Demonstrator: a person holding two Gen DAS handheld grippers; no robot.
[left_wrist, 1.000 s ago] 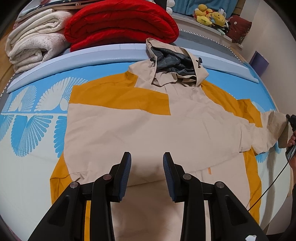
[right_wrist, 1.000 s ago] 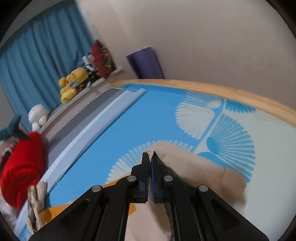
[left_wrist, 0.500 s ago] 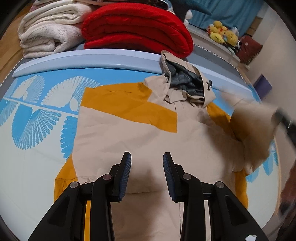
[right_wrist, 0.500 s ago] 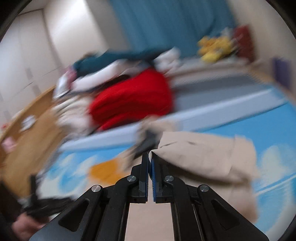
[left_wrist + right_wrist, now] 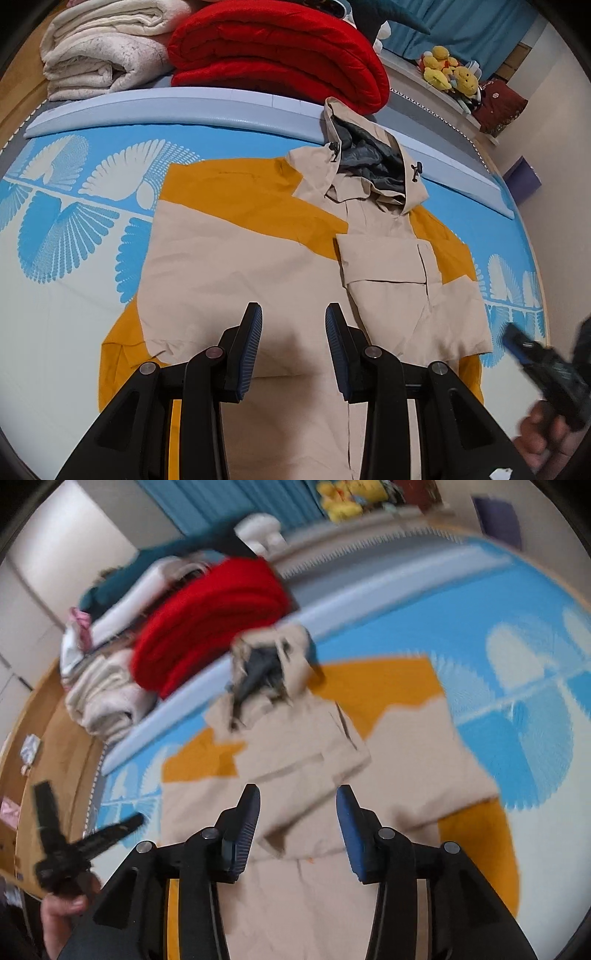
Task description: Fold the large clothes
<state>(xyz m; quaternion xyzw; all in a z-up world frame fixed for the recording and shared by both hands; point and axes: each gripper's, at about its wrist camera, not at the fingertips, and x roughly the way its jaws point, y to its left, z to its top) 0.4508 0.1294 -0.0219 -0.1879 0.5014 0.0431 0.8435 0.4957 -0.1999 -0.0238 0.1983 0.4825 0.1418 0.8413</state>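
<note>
A beige and mustard hooded jacket (image 5: 236, 266) lies flat on the blue patterned bed, hood (image 5: 369, 162) toward the far side; it also shows in the right wrist view (image 5: 303, 849). Its right sleeve (image 5: 399, 280) is folded across the chest; the left sleeve lies folded over the body too. My left gripper (image 5: 293, 332) is open and empty above the jacket's lower middle. My right gripper (image 5: 297, 812) is open and empty above the folded sleeve (image 5: 314, 760); it also shows blurred at the left wrist view's right edge (image 5: 532, 354).
A folded red blanket (image 5: 277, 48) and cream blankets (image 5: 103, 48) are stacked beyond a pale blue bolster (image 5: 166, 107). Plush toys (image 5: 447, 74) sit on a shelf by a blue curtain. A purple box (image 5: 522, 181) stands by the wall. The bed has a wooden edge (image 5: 55, 738).
My right gripper carried the right sleeve from the bed's edge across the jacket's chest, let it go and opened. My left gripper stayed open over the jacket.
</note>
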